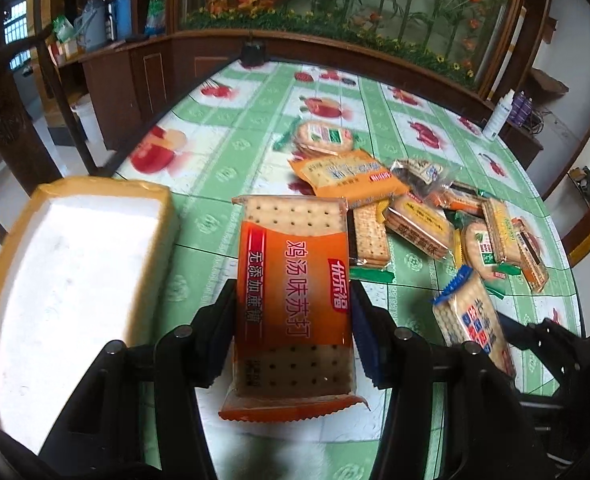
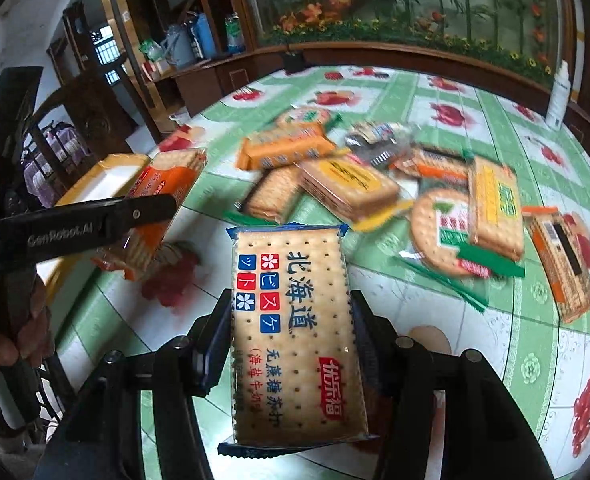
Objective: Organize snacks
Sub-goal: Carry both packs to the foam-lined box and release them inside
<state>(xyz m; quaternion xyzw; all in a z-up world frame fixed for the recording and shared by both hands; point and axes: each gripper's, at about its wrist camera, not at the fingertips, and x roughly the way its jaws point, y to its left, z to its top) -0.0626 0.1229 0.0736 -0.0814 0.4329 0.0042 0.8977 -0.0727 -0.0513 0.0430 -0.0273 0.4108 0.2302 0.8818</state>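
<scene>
The left gripper (image 1: 293,312) is clamped on both long edges of an orange-wrapped rectangular cracker packet (image 1: 293,300), held above the green fruit-print tablecloth (image 1: 223,148) just beside a white foam box with a yellow rim (image 1: 67,280). The right gripper (image 2: 291,320) pinches a blue-trimmed clear cracker packet (image 2: 295,336) the same way. Behind both, a loose pile of biscuit packets (image 2: 395,184) lies on the cloth.
</scene>
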